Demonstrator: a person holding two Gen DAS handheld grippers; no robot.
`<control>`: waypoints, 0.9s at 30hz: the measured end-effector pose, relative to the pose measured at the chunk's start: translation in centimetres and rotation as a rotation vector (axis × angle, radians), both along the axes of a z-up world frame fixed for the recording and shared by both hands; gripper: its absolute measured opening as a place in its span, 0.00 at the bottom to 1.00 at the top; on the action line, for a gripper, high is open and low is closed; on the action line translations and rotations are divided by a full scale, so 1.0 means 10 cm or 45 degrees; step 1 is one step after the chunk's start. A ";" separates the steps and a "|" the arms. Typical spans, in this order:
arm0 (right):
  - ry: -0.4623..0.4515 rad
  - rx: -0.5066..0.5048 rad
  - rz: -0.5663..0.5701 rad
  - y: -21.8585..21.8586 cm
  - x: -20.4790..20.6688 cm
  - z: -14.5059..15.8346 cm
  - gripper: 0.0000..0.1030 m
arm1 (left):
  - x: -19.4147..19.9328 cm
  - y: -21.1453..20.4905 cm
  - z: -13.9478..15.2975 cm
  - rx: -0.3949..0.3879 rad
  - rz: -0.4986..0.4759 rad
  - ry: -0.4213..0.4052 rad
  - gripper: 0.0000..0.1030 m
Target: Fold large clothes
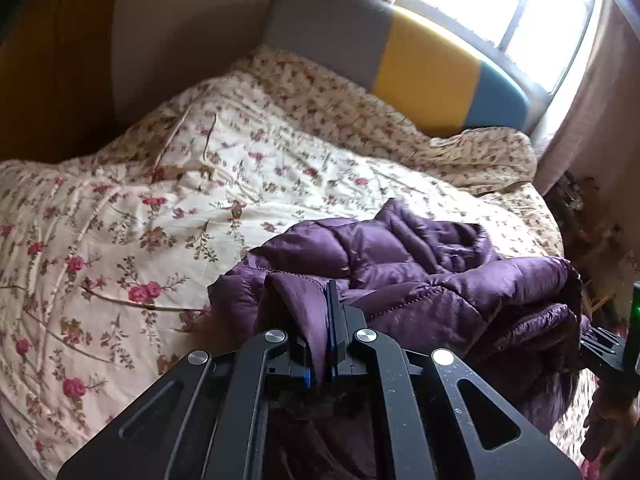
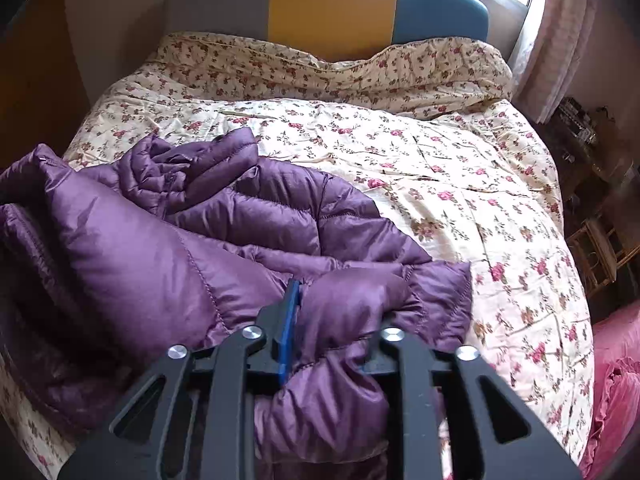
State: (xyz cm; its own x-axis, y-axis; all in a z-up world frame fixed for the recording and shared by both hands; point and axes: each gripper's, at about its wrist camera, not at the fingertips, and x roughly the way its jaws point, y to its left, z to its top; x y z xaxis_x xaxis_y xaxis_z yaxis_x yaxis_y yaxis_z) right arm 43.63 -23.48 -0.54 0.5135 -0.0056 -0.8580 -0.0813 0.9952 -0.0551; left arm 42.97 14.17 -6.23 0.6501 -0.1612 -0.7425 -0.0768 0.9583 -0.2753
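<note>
Left wrist view shows my left claw pinched tight on a fold of the purple puffer jacket at lower centre, while my right claw, jaws part-spread around the jacket's hem, rests on the floral quilt for folding.

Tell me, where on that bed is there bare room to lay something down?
The floral quilt lies bare between the puffy purple quilted jacket and the grey, yellow and blue headboard, and along both sides. The near edge is crowded with jacket.
</note>
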 end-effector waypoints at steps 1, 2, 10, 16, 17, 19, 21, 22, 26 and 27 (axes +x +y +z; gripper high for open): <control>0.004 0.000 -0.005 0.00 0.04 0.00 0.35 | 0.05 0.01 -0.04 0.000 0.008 0.024 0.08; 0.007 0.005 -0.003 0.01 0.07 0.01 0.39 | 0.09 0.03 -0.07 0.000 0.016 0.036 0.09; 0.015 -0.006 0.025 0.16 0.20 0.10 0.66 | 0.17 0.23 -0.01 -0.135 0.051 0.056 0.48; -0.003 0.004 0.052 0.27 0.21 0.34 0.82 | -0.01 0.45 0.22 -0.144 0.136 -0.039 0.74; -0.003 0.016 0.054 0.28 0.21 0.39 0.84 | -0.06 0.47 0.24 -0.140 0.136 -0.048 0.74; -0.013 0.048 0.061 0.30 0.22 0.52 0.90 | -0.13 0.50 0.24 -0.136 0.131 -0.050 0.74; -0.034 0.069 0.059 0.31 0.22 0.67 0.96 | -0.26 0.54 0.20 -0.158 0.128 -0.051 0.78; -0.053 0.067 0.058 0.32 0.22 0.73 0.98 | -0.33 0.56 0.17 -0.173 0.129 -0.049 0.78; -0.102 0.043 0.053 0.28 0.17 0.98 0.98 | -0.55 0.60 0.03 -0.227 0.106 -0.028 0.79; -0.097 0.030 0.055 0.25 0.15 0.98 0.98 | -0.60 0.60 -0.01 -0.244 0.095 -0.021 0.79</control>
